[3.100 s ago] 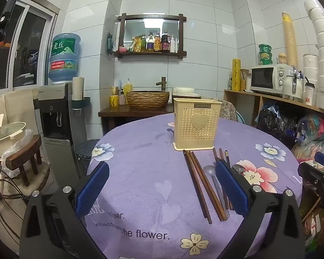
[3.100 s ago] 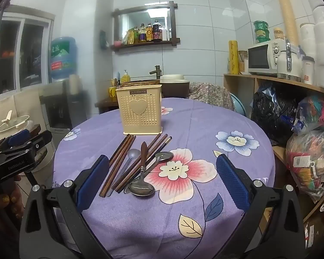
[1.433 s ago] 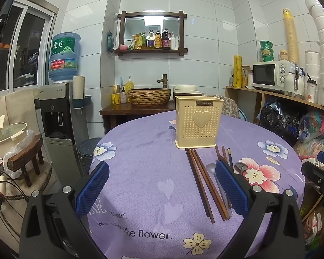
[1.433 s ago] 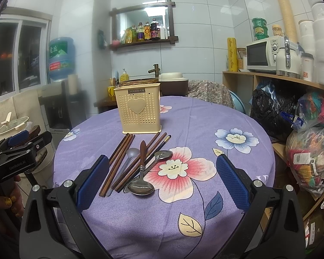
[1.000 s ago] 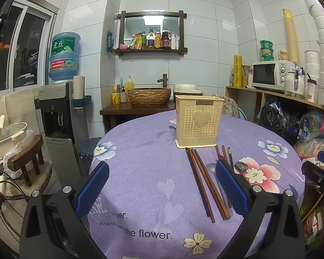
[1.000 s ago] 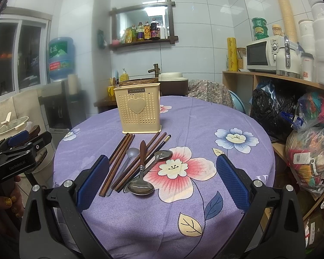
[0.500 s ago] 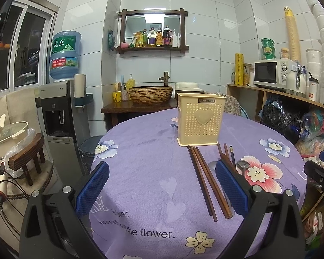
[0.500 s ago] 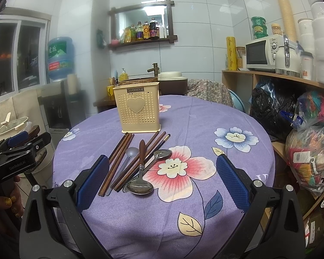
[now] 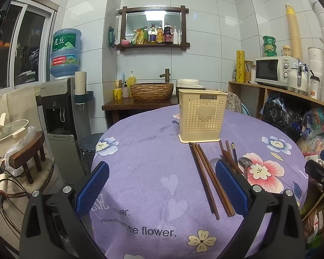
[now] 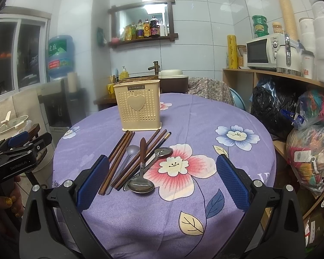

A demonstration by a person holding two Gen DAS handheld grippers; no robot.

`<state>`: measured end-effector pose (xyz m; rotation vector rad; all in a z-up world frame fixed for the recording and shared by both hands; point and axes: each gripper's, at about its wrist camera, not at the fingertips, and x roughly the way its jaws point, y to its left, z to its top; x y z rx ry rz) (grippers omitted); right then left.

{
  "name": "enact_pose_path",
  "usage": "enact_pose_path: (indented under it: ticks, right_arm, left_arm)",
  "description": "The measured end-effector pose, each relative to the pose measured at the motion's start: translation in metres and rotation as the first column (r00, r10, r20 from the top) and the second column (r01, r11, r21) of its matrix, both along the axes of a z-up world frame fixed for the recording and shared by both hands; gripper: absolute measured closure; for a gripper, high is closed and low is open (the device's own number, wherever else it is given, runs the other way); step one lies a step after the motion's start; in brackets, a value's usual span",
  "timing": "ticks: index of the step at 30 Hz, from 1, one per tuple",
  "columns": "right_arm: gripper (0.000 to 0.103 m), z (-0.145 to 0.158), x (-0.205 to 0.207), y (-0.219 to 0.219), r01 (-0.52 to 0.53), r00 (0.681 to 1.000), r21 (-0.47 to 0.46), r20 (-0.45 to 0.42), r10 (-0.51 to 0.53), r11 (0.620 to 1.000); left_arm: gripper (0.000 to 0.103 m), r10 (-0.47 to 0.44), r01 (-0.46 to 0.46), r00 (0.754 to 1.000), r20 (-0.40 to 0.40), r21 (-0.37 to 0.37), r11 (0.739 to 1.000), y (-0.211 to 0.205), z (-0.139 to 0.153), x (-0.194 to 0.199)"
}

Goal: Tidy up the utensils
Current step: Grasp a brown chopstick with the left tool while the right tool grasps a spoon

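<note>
A cream perforated utensil holder [image 9: 202, 116] [image 10: 139, 108] with a heart on its front stands upright on the purple flowered tablecloth [image 9: 144, 172]. In front of it lie several brown chopsticks [image 10: 118, 153] [image 9: 205, 172], a wooden-handled steel spoon [image 10: 141, 182], a grey spoon [image 10: 130, 151] and another steel spoon [image 10: 163, 152]. My left gripper [image 9: 159, 185] hangs open over the table's near left side, its right finger beside the chopsticks. My right gripper [image 10: 161, 179] is open near the table's front, with the utensils between its fingers and beyond them. Neither holds anything.
A water dispenser [image 9: 60, 112] and a wooden stool [image 9: 28, 151] stand left of the table. A shelf with a microwave [image 10: 262, 52] and stuffed plastic bags [image 10: 311, 151] lines the right. A basin [image 9: 151, 91] sits on a counter behind. A hand [image 10: 8, 200] grips the left tool.
Both views have crept slightly forward and shifted a little. The utensils and the holder lie where they were. Both grippers stay open.
</note>
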<state>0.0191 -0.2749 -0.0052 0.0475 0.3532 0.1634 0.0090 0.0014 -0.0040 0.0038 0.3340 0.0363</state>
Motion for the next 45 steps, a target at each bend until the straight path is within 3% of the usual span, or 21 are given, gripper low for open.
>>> enact_pose_path:
  ticks: [9,13,17,21,25,27,32,35,41,45]
  right_arm:
    - [0.005,-0.002,0.019,0.003,-0.007,0.999,-0.028,-0.053,0.006,1.000]
    - [0.005,-0.005,0.047,-0.001,-0.034,0.992,-0.011,-0.124,0.032,0.999]
    - [0.005,-0.011,0.073,0.002,-0.051,0.983,-0.036,-0.181,0.043,0.998]
    - [0.005,-0.018,0.102,0.000,-0.033,0.966,-0.041,-0.256,0.022,0.999]
    - [0.008,-0.023,0.124,0.001,-0.028,0.951,-0.007,-0.307,0.024,1.000]
    - [0.012,-0.024,0.132,0.007,-0.040,0.950,-0.011,-0.309,0.034,0.999]
    - [0.042,-0.027,0.157,0.030,-0.155,0.921,0.036,-0.355,0.158,0.987]
    - [0.046,-0.029,0.170,0.043,-0.189,0.906,0.039,-0.378,0.189,0.981]
    - [0.060,-0.042,0.196,0.060,-0.214,0.874,0.040,-0.438,0.209,0.976]
    - [0.063,-0.045,0.210,0.066,-0.210,0.866,0.027,-0.459,0.199,0.977]
  left_arm:
    - [0.005,0.002,-0.001,1.000,-0.025,0.024,1.000,0.001,-0.002,0.011]
    - [0.005,-0.010,0.013,0.995,-0.096,0.027,1.000,0.005,-0.003,0.033]
    - [0.005,-0.061,0.053,0.970,-0.235,-0.040,0.998,0.016,-0.012,0.070]
    - [0.006,-0.111,0.097,0.944,-0.310,-0.063,0.993,0.016,-0.019,0.096]
    - [0.019,-0.154,0.139,0.922,-0.355,-0.066,0.988,0.004,-0.021,0.117]
    - [0.025,-0.186,0.168,0.907,-0.377,-0.082,0.982,-0.003,-0.024,0.125]
    - [0.046,-0.218,0.187,0.883,-0.415,-0.113,0.976,-0.011,-0.030,0.143]
    - [0.054,-0.236,0.181,0.866,-0.441,-0.164,0.970,-0.008,-0.033,0.153]
    - [0.056,-0.236,0.185,0.856,-0.460,-0.154,0.971,-0.009,-0.038,0.153]
    - [0.056,-0.227,0.176,0.854,-0.469,-0.150,0.973,-0.003,-0.041,0.153]
